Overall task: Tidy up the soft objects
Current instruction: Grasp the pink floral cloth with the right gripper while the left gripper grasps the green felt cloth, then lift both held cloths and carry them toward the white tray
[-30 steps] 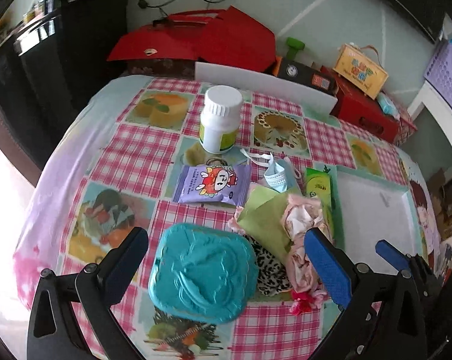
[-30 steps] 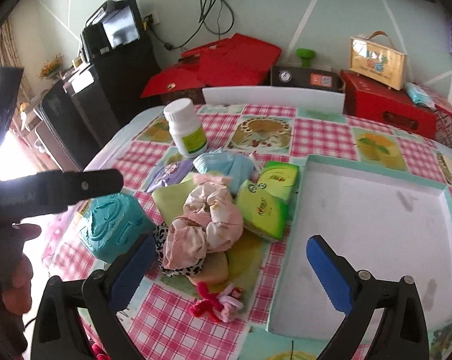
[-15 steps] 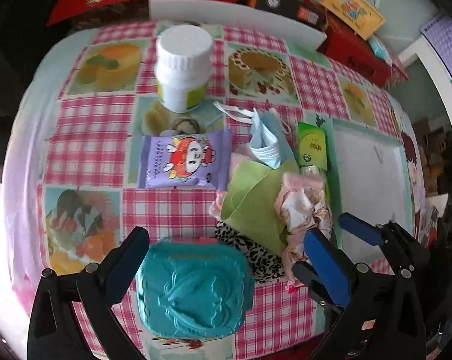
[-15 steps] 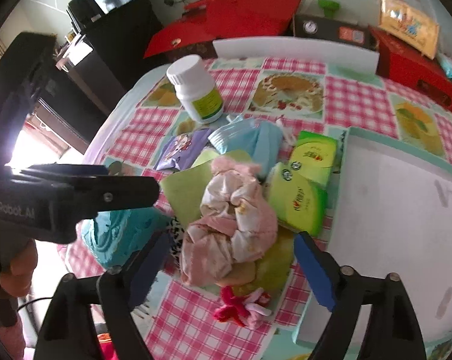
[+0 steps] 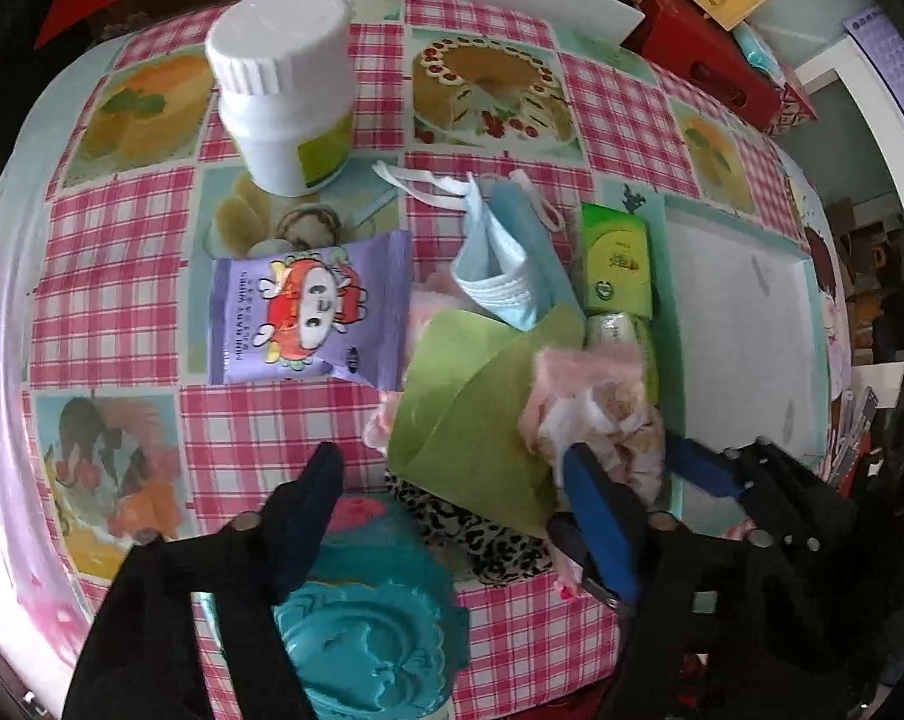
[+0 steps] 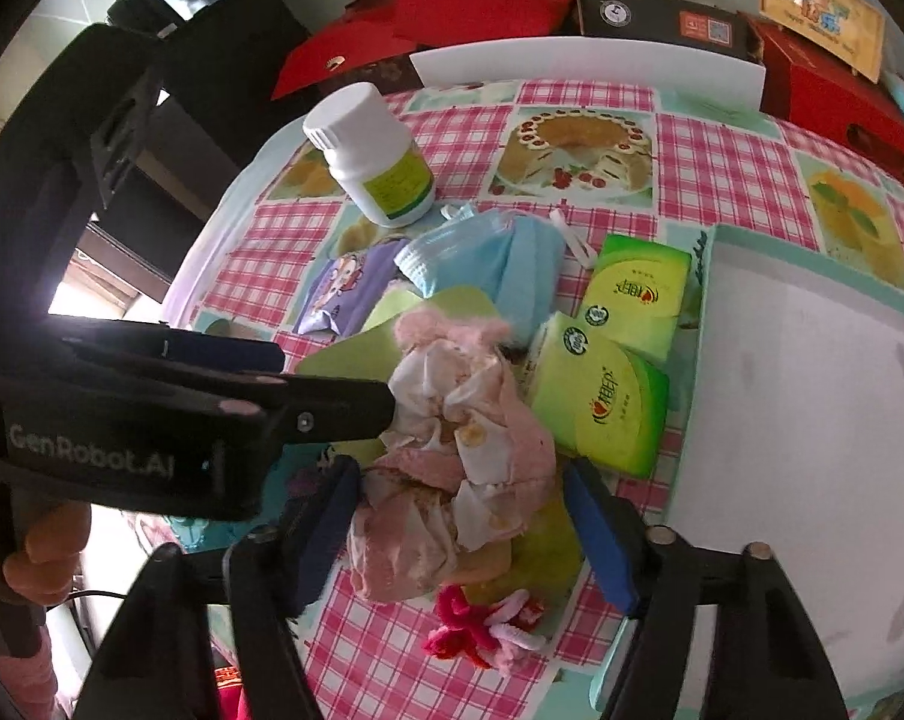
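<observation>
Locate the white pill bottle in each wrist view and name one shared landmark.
Left wrist: white pill bottle upper left, beyond the purple snack packet.
Right wrist: upper centre-left, behind the blue face mask.
Shared landmark: the ring cake print beside it.

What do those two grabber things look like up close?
Each grabber is black plastic with two long fingers tipped by blue pads, joined by round silver pins. The left gripper has pale lettering reading GenRobot.AI along its side. The right gripper shows the same black frame and blue pads.

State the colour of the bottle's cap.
White; the bottle's cap shows best in the left wrist view.
</observation>
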### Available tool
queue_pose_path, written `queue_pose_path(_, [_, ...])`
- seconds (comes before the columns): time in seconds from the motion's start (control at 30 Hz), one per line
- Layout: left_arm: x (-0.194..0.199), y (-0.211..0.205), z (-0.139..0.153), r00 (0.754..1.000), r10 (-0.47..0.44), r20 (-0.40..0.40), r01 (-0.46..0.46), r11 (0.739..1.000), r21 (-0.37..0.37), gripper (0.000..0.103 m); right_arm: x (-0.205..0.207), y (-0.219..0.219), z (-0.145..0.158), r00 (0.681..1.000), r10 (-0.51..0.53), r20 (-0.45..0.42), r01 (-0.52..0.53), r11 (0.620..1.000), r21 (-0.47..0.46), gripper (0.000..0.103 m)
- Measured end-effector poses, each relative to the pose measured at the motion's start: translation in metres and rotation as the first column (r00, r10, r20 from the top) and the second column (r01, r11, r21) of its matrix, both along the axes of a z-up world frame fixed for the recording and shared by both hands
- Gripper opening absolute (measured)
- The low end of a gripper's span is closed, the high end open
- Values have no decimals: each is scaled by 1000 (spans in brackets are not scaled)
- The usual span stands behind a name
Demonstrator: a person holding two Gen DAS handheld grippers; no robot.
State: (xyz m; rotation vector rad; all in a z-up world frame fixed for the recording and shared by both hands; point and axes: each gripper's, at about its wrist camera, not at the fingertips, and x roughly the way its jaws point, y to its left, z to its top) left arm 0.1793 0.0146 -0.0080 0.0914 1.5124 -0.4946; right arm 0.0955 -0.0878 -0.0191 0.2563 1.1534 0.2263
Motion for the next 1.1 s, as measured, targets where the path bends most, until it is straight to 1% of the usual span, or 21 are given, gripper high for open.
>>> queue_pose_path(0.03, [-1, -2, 0, 1000, -6, 2, 6, 1000, 0, 69, 0, 0, -1, 1000, -1, 2, 1, 1000, 8, 62])
queue_pose_path(0.1, [-1, -2, -1, 1000, -13, 5, 13, 1000, 0, 58, -2, 0, -1, 1000, -5, 11, 5, 1000, 16, 59])
queue_pose_path(0.13, [-1, -2, -1, 1000, -12, 9, 12, 1000, -1, 54, -3, 0, 0, 1000, -8, 19, 7, 1000, 25, 56])
queue_pose_path(0.17, [0, -3, -2, 1000, -9, 13, 9, 1000, -1, 48, -5, -1, 0, 1000, -13, 26, 12, 999, 32, 55])
queue_pose_path(0.2, [0, -4, -3, 1000, -5, 19, 5, 1000, -2, 46, -6, -1, 0, 999, -19, 31, 18, 999, 37, 55])
queue_pose_path(0.23, [0, -3, -2, 1000, 6, 28, -6, 1000, -11, 42, -6, -2, 0, 999, -23, 32, 22, 999, 39, 53])
queue_pose_path(0.3, [-3, -2, -1, 999, 29, 43, -28, 999, -29, 33, -7, -4, -1, 999, -32, 41, 30, 998, 57, 52])
queue_pose_path(0.4, [-11, 8, 2, 994, 83, 76, -78, 994, -73, 23, -8, -6, -2, 998, -36, 53, 32, 997, 73, 48])
queue_pose_path(0.5, [-18, 16, 3, 985, 139, 106, -126, 985, -117, 16, -11, -13, -3, 997, -51, 65, 44, 994, 101, 48])
queue_pose_path(0.6, [-22, 20, 2, 976, 181, 124, -161, 974, -157, 12, -14, -18, -2, 994, -69, 86, 59, 992, 116, 48])
queue_pose_path(0.7, [-25, 23, 1, 966, 220, 134, -194, 964, -181, 10, -15, -24, -1, 991, -82, 106, 67, 988, 141, 48])
queue_pose_path(0.73, [-26, 23, 1, 960, 237, 146, -208, 960, -188, 10, -16, -26, -1, 990, -86, 112, 69, 986, 151, 44])
queue_pose_path(0.8, [-29, 24, 3, 950, 261, 172, -227, 954, -197, 9, -17, -31, 1, 987, -95, 127, 73, 983, 167, 42])
queue_pose_path(0.87, [-33, 26, 4, 939, 283, 196, -243, 948, -206, 8, -18, -34, 3, 985, -96, 144, 72, 984, 165, 38])
queue_pose_path(0.9, [-35, 25, 4, 935, 292, 202, -250, 945, -210, 8, -19, -36, 4, 984, -96, 151, 71, 984, 165, 37])
queue_pose_path(1.07, [-40, 26, 4, 919, 342, 198, -292, 925, -242, 7, -20, -45, 5, 982, -104, 158, 71, 977, 203, 26])
queue_pose_path(1.1, [-43, 28, 5, 917, 346, 198, -296, 923, -246, 7, -20, -46, 6, 981, -107, 159, 73, 975, 209, 25])
